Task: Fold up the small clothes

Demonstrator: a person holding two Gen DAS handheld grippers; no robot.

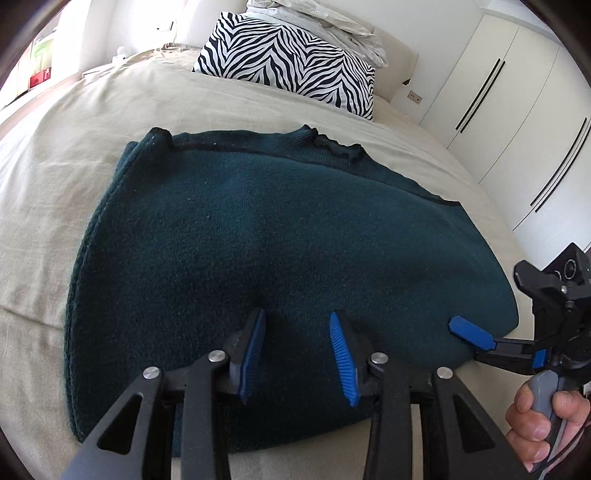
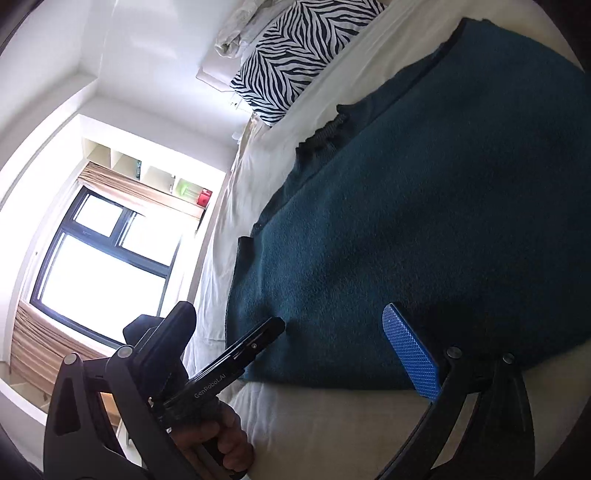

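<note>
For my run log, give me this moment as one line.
stage: fold in progress | garment: teal sweater flat on bed | left gripper: open, over near hem | right gripper: open, at right edge

One dark teal garment (image 1: 280, 266) is lying folded across the middle of the bed (image 1: 55, 177). One zebra-print pillow (image 1: 291, 62) is sitting at the bed's far edge, with one crumpled white bundle of bedding (image 1: 325, 22) behind it. Two grippers are showing: left gripper (image 1: 297, 328), right gripper (image 1: 471, 334), both hovering at the near edge.
</note>
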